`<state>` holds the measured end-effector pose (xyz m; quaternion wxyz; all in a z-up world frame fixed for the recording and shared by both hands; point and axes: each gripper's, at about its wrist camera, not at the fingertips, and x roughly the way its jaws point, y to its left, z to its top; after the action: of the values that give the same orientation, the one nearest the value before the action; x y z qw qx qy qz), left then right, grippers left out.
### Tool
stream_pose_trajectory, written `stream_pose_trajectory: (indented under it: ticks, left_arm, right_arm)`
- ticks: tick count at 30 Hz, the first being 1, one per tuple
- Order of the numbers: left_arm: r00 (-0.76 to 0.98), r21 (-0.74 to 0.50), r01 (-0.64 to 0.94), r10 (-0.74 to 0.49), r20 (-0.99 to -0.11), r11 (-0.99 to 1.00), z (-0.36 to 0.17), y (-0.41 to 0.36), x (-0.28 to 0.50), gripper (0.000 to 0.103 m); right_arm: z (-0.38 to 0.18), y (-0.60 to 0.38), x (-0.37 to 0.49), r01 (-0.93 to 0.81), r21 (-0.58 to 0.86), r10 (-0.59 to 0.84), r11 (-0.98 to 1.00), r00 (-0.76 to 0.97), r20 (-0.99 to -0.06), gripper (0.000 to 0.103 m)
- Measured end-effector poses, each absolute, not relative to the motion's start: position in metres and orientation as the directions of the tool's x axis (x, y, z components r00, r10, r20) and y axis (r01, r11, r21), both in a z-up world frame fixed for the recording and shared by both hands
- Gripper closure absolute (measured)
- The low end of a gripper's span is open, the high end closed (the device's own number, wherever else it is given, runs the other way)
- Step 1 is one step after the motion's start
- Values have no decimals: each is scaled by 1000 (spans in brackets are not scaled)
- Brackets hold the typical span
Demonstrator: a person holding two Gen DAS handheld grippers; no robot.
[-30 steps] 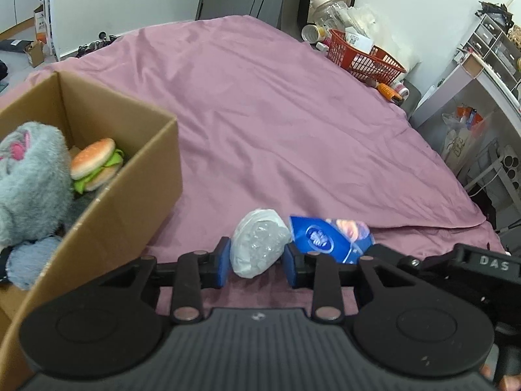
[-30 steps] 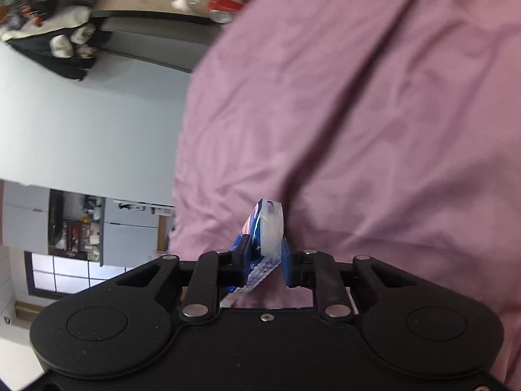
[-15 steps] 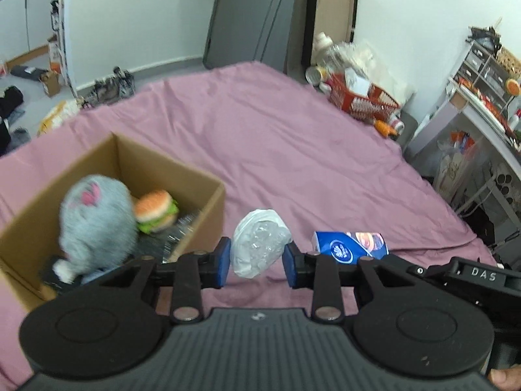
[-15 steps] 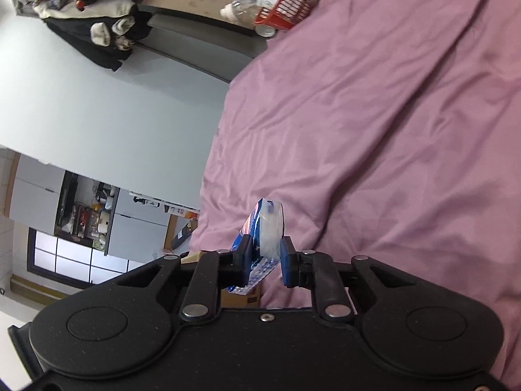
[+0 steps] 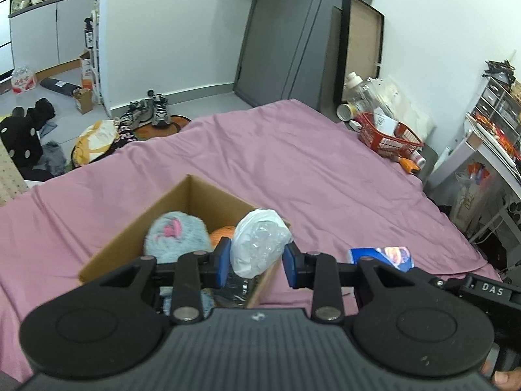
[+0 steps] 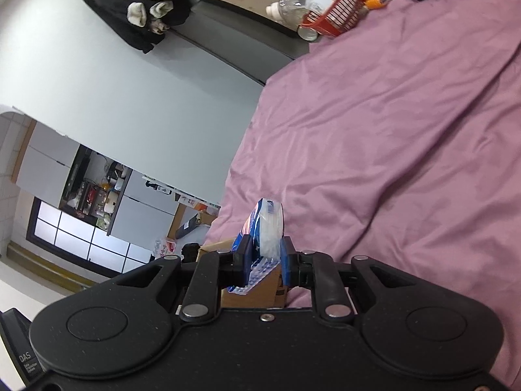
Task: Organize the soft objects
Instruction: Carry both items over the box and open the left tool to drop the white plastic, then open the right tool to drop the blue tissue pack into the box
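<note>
A wide pink bedspread (image 5: 293, 169) fills most of both views. On it, at the near left of the left wrist view, stands an open cardboard box (image 5: 123, 244). Inside the box lies a fluffy grey-blue plush toy (image 5: 177, 233) with a pink patch, and just right of it shows a bit of something orange (image 5: 223, 233), mostly hidden. At the far right edge of the bed sits a red basket (image 5: 387, 137) with bottles and bags around it.

The left gripper (image 5: 257, 262) hangs over the near right part of the box. Its blue pads are pressed against the two sides of a crumpled white plastic bag (image 5: 259, 242), which bulges up and out between them, clear of the bed.

The right gripper (image 6: 265, 259) is closed almost fully, pinching a thin blue and white packet (image 6: 265, 228) that stands on edge between its pads and pokes out past the tips. In the left wrist view the same packet (image 5: 381, 255) shows to the right of the box, above the bedspread, with the right gripper's black body (image 5: 482, 293) beside it.
</note>
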<state>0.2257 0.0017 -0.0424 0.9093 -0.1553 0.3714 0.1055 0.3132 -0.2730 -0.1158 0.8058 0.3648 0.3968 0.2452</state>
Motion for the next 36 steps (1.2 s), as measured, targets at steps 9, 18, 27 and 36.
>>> stream_pose_trajectory:
  ticks: [9, 18, 27, 36]
  left_arm:
    - [681, -219, -328, 70, -729, 919, -48, 24, 216, 70]
    - [615, -236, -362, 41, -788, 902, -80, 42, 203, 70]
    - [576, -255, -380, 12, -817, 889, -98, 59, 199, 70]
    - [570, -273, -355, -24, -821, 894, -94, 69, 203, 46]
  right_arm:
    - [-100, -244, 301, -183, 751, 693, 635, 564, -449, 85]
    - [-99, -218, 299, -204, 728, 692, 654, 551, -466, 85]
    - [-93, -187, 289, -251, 709, 699, 659, 552, -455, 85]
    - [-89, -168, 282, -274, 666, 678, 694, 561, -475, 85]
